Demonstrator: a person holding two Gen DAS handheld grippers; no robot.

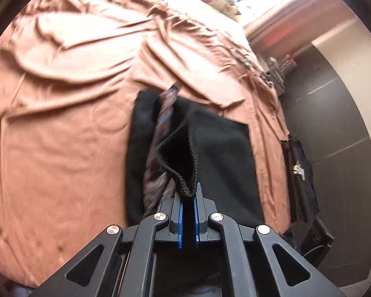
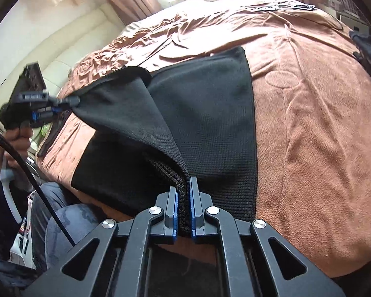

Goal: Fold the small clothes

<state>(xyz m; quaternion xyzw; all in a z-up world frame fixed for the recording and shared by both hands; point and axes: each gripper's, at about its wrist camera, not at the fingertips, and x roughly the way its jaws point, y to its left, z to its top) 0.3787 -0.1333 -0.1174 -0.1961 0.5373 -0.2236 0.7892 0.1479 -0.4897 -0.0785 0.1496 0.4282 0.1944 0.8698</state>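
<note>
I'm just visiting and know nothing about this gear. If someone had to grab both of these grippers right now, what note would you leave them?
Left gripper: shut on the hem of the black garment, lifting one corner.
Right gripper: shut on another edge of the same garment, near the front of the bed.
The rest of the garment lies flat on the brown bedspread.
Done: both corners gripped and raised.
Left: carry the raised edge over to make the fold, lay it flat, release. Probably further folds after that.
</note>
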